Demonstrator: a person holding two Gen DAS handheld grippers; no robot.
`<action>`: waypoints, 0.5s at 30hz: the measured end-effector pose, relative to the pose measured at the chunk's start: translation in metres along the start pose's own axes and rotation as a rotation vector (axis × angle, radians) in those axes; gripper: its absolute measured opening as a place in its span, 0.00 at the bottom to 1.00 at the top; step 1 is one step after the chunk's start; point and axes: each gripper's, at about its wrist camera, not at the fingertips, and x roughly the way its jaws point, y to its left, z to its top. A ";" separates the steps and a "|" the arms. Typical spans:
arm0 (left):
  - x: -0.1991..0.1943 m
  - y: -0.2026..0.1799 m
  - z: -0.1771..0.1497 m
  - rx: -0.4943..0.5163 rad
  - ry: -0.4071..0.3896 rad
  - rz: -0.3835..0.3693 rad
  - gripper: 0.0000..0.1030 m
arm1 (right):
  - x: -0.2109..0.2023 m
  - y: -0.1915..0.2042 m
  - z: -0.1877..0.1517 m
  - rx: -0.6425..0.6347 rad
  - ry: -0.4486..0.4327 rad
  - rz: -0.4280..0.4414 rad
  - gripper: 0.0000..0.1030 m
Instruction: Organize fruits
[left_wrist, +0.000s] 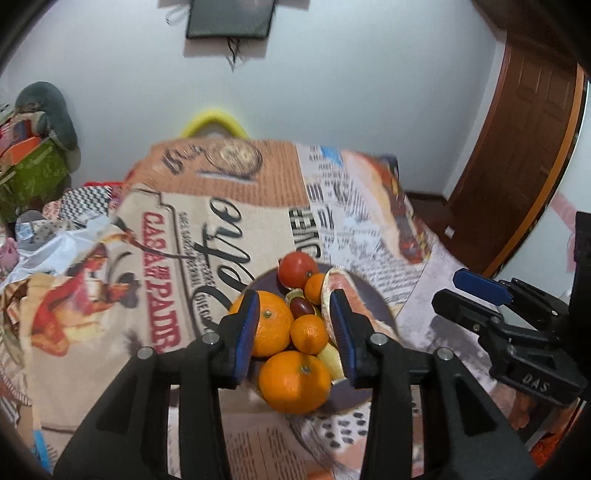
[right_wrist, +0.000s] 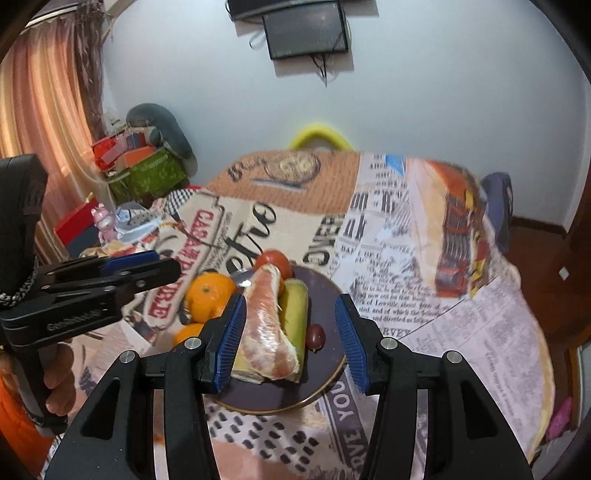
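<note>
A dark plate (left_wrist: 373, 299) (right_wrist: 325, 291) on the printed tablecloth holds the fruit: several oranges (left_wrist: 293, 382) (right_wrist: 208, 295), a red tomato (left_wrist: 297, 269) (right_wrist: 275, 260), a dark grape (left_wrist: 300, 306) (right_wrist: 316, 336), a peeled pomelo wedge (left_wrist: 341, 288) (right_wrist: 266, 325) and a green banana (right_wrist: 295, 314). My left gripper (left_wrist: 293, 308) is open and empty, hovering over the pile between a large orange and the wedge. My right gripper (right_wrist: 290, 308) is open and empty above the wedge and banana; it also shows in the left wrist view (left_wrist: 476, 291).
The tablecloth (left_wrist: 207, 236) (right_wrist: 424, 266) covers the whole table and drops off at the right edge. A yellow chair back (left_wrist: 214, 123) (right_wrist: 319, 136) stands behind the table. Boxes and clutter (right_wrist: 144, 162) pile up at the left, a wooden door (left_wrist: 524, 155) at the right.
</note>
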 end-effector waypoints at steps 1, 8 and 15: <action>-0.015 0.000 0.001 -0.002 -0.026 0.008 0.38 | -0.008 0.004 0.002 -0.001 -0.016 -0.001 0.45; -0.120 -0.015 0.000 0.017 -0.224 0.038 0.38 | -0.089 0.036 0.011 -0.040 -0.176 -0.022 0.45; -0.207 -0.043 -0.020 0.074 -0.381 0.067 0.38 | -0.157 0.069 0.004 -0.063 -0.326 -0.035 0.45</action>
